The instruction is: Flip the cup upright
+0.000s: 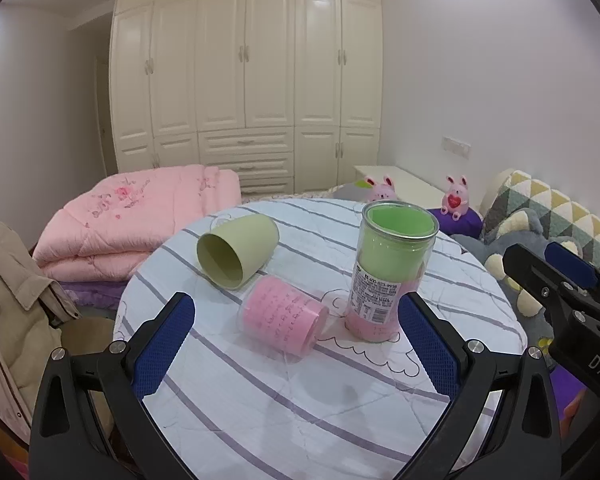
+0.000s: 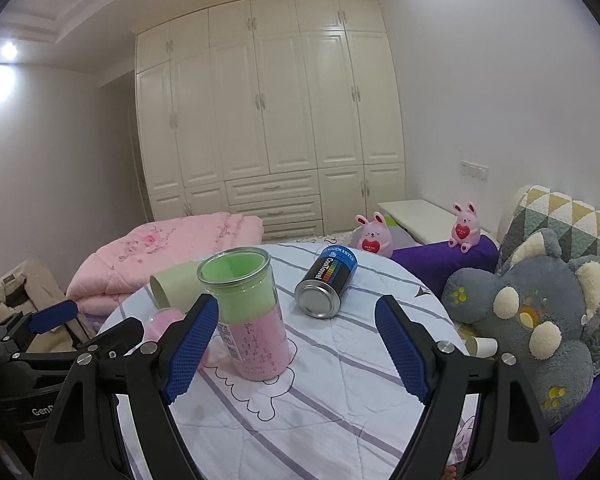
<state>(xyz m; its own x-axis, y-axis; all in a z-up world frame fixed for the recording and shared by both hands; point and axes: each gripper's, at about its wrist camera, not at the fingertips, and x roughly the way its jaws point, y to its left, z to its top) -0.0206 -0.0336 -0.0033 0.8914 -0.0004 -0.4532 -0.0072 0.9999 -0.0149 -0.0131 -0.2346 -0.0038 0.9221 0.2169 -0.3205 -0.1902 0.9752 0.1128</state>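
Note:
A pale green cup (image 1: 236, 252) lies on its side at the far left of the round table (image 1: 284, 400), mouth toward me. A clear cup with a pink liner (image 1: 282, 322) lies on its side in front of it. A tall clear cup with green and pink liners (image 1: 388, 276) stands upright to the right; it also shows in the right wrist view (image 2: 248, 312). My left gripper (image 1: 296, 344) is open and empty, just short of the pink cup. My right gripper (image 2: 300, 344) is open and empty, its left finger beside the upright cup.
A blue and black can (image 2: 326, 282) lies on its side at the table's far right. A pink quilt (image 1: 140, 216) and a beige coat (image 1: 16, 312) lie to the left. A grey plush toy (image 2: 536, 320) and purple cushions sit to the right. White wardrobes stand behind.

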